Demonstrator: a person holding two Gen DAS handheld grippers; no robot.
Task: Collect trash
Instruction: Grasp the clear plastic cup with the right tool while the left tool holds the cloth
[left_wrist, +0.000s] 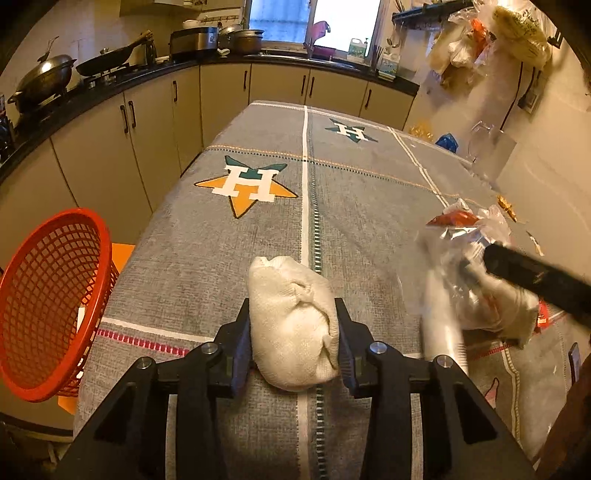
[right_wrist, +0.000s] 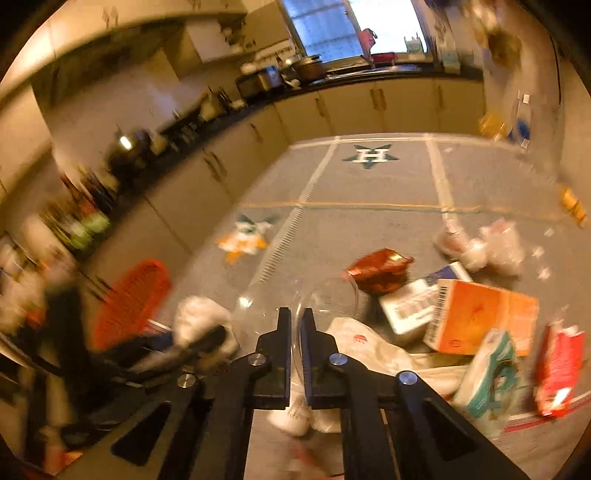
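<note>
Nearest me, my left gripper (left_wrist: 293, 325) had its fingers clamped on a white wad (left_wrist: 293, 321); my right gripper (right_wrist: 295, 321) pinched a clear plastic cup (right_wrist: 295, 299).

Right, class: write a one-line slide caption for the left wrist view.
Left gripper clamps a crumpled white wad over the grey tablecloth, red mesh basket waiting alongside.

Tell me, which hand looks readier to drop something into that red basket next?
Probably the left gripper: it pinches the white wad, and the red basket sits on its side.
</note>
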